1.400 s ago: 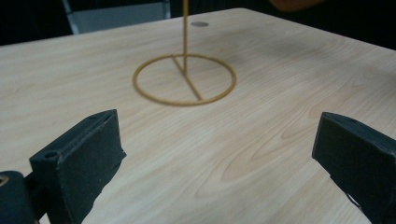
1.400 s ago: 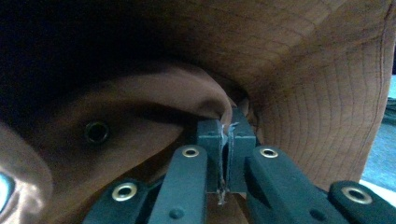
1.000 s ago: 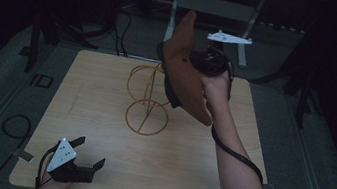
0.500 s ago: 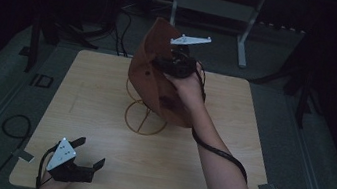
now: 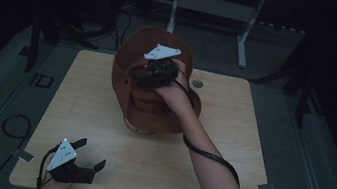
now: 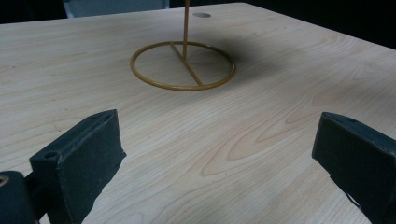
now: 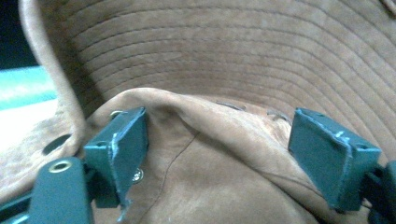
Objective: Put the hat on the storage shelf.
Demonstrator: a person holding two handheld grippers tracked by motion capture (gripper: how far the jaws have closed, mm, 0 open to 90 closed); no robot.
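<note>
High view: brown suede hat (image 5: 151,79) up over the middle-far part of the wooden table (image 5: 228,154), draped on and around the gold wire stand (image 5: 138,129), whose base ring peeks out just under the hat's lower edge. Right gripper (image 5: 152,74) pressed against the hat's crown side, hand behind it, forearm running in from bottom right. Left gripper (image 5: 76,164) parked at the near-left edge of the table, well apart from hat and stand, jaws spread, nothing between them. Right hand plainly the nearer one.

Left gripper view: jaws wide, bare wood between them. Straight ahead and far off, stand's base ring (image 6: 183,65) flat on the table with one crossbar and the upright rod rising from its centre out of the top of the view (rod axis vertical; hat above it, beyond the top edge). Dark shadow over the ring.

Right gripper view: jaws parted, a soft fold of crown (image 7: 210,154) bulging between them, pads close to the suede on either side but not pinching it. Stitched brim (image 7: 224,51) arching across behind. Grip judged released or only loosely bracketing the fold.

Judgement: hat sits directly ahead of right gripper, over the rod; next move likely turns on lowering the crown along that vertical axis.
</note>
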